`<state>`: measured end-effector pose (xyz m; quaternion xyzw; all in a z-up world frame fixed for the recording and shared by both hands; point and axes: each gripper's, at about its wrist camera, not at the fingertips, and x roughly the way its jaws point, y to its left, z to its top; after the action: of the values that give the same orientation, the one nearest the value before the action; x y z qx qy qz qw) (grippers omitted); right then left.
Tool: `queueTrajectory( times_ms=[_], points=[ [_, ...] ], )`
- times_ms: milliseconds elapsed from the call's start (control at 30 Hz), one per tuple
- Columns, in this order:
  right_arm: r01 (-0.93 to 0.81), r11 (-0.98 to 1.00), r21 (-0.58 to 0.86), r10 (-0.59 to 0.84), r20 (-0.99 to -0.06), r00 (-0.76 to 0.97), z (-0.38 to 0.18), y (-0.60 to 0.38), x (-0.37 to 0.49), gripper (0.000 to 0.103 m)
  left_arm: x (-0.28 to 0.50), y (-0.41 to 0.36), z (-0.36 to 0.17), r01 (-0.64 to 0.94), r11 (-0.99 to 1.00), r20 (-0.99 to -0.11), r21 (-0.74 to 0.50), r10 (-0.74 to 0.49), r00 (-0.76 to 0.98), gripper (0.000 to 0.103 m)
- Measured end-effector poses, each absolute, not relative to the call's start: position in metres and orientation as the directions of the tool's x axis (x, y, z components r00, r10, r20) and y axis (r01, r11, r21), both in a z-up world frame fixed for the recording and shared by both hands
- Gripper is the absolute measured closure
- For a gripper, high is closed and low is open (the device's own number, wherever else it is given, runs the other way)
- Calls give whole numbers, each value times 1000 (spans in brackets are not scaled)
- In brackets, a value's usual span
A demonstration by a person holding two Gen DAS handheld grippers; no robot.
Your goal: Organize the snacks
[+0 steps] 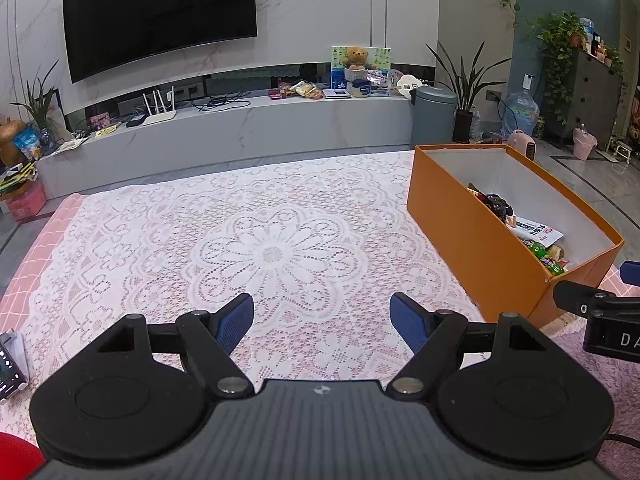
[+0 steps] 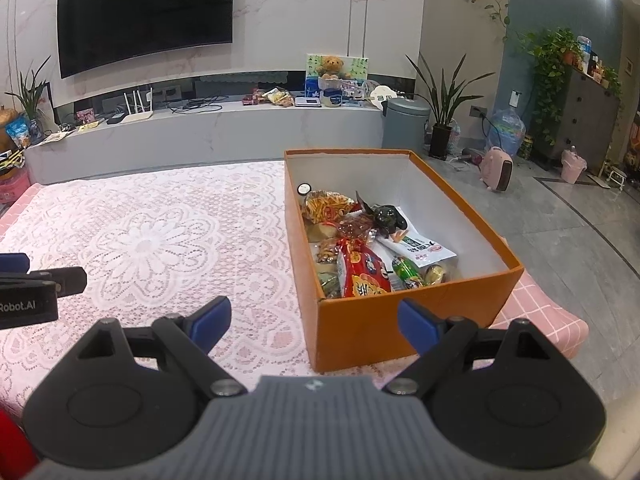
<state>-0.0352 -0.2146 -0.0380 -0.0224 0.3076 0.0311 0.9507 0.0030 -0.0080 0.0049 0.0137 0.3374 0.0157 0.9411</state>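
An orange box [image 2: 360,332] stands on the right part of the lace-covered table and holds several snack packets [image 2: 362,272]. It also shows in the left wrist view [image 1: 472,232], with some packets [image 1: 540,240] visible inside. My right gripper [image 2: 316,318] is open and empty, just in front of the box's near wall. My left gripper [image 1: 322,316] is open and empty above the bare lace cloth, left of the box. The right gripper's side shows at the right edge of the left wrist view [image 1: 600,312].
A white lace cloth [image 1: 272,252] covers the pink table. A phone-like device [image 1: 10,364] lies at the table's left edge. A TV bench [image 1: 240,128] with clutter, a grey bin [image 1: 434,116] and plants stand beyond. Grey floor lies to the right.
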Motion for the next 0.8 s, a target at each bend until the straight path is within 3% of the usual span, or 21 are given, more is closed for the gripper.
queueTrajectory(
  times_ms=[800],
  points=[
    [-68,997,-26,41,-574,818,-39,-213,-39,14,1,-6,7,-28,999,-630,31,42,775,12]
  ],
)
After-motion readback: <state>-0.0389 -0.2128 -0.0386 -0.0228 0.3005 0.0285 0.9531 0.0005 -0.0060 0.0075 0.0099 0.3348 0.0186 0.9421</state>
